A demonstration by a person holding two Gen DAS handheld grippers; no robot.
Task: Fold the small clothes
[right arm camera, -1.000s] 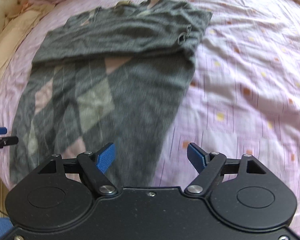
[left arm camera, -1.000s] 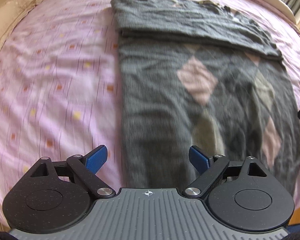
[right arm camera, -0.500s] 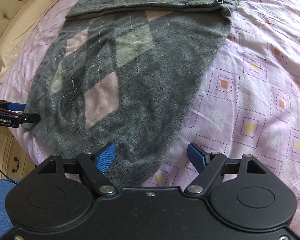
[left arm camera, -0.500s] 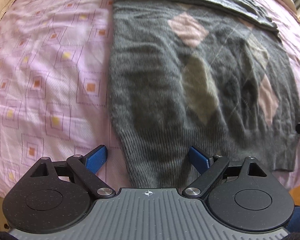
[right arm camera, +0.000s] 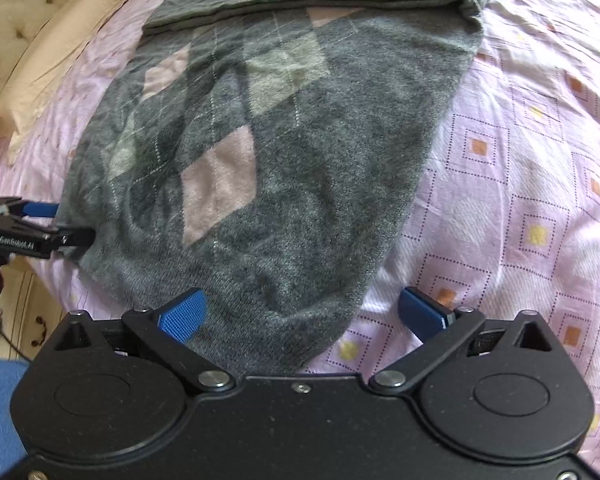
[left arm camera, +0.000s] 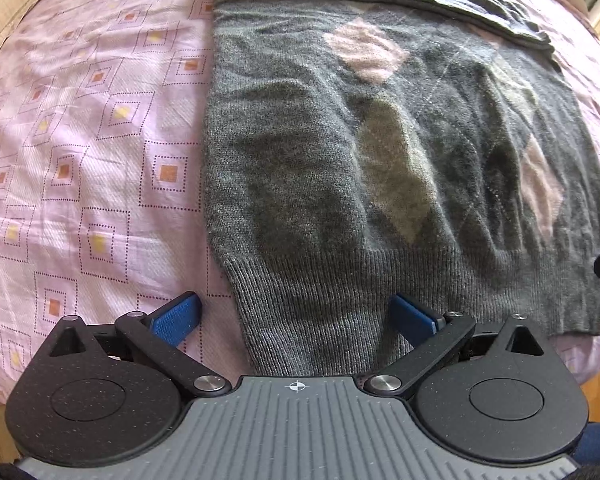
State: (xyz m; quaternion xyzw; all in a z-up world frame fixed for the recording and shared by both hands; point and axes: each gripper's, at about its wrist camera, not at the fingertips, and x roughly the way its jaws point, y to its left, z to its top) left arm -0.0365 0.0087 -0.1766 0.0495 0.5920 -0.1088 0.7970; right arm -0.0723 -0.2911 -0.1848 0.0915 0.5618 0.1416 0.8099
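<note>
So the grey sweater [left arm camera: 380, 152] is lying flat on the pink bedspread [left arm camera: 100, 152], and I'd say the fold is maybe halfway there: the far end, sleeves I think, is already laid across the body as a band, but the long body from that band down to the ribbed hem [left arm camera: 340, 300] is still one flat layer that needs folding over. Going left to right along the hem: the left gripper [left arm camera: 296, 316] sits at the hem's left corner with its jaws spread wide, holding nothing, one blue pad over bedspread and the other over knit. The right gripper [right arm camera: 300, 312] is at the hem's right corner, same deal, wide open and empty, straddling the edge. Nothing lying on the sweater that I can see. Off past its left side there's a cream pillow [right arm camera: 48, 60] and a tufted headboard [right arm camera: 16, 12], well clear, so neither looks like a blocker.
</note>
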